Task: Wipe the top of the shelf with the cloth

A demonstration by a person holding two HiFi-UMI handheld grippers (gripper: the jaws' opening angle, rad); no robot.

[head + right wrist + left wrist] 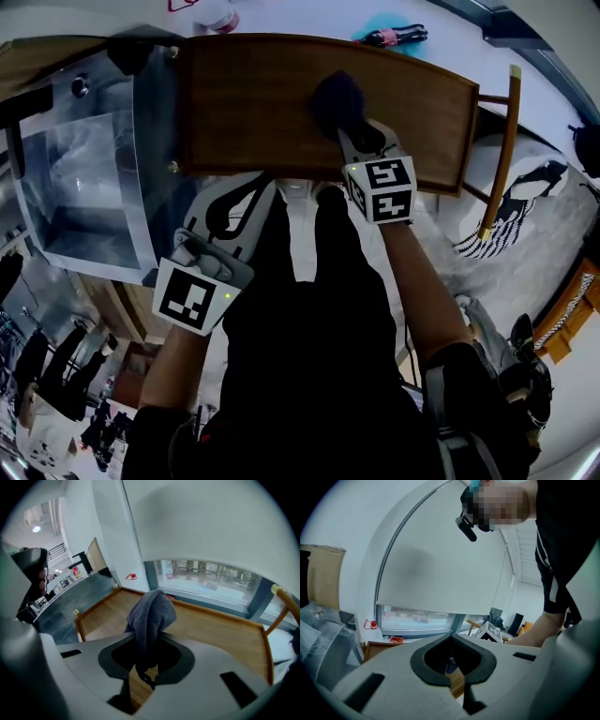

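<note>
The wooden shelf top [253,103] runs across the upper part of the head view, with a low raised rim. A dark blue-grey cloth [336,97] rests bunched on it, right of the middle. My right gripper [352,129] reaches over the front edge and is shut on the cloth. In the right gripper view the cloth [152,611] stands up from the right gripper [148,639] over the wood [215,630]. My left gripper [253,187] hangs in front of the shelf, below its edge. In its own view the left gripper [451,638] is shut with nothing held, pointing up at the wall.
A clear plastic box [84,178] stands against the shelf's left end. A wooden chair frame [502,150] and a zebra-print cushion [525,202] are to the right. A small bottle [398,36] lies on the white surface behind the shelf. My dark-clothed body fills the lower middle.
</note>
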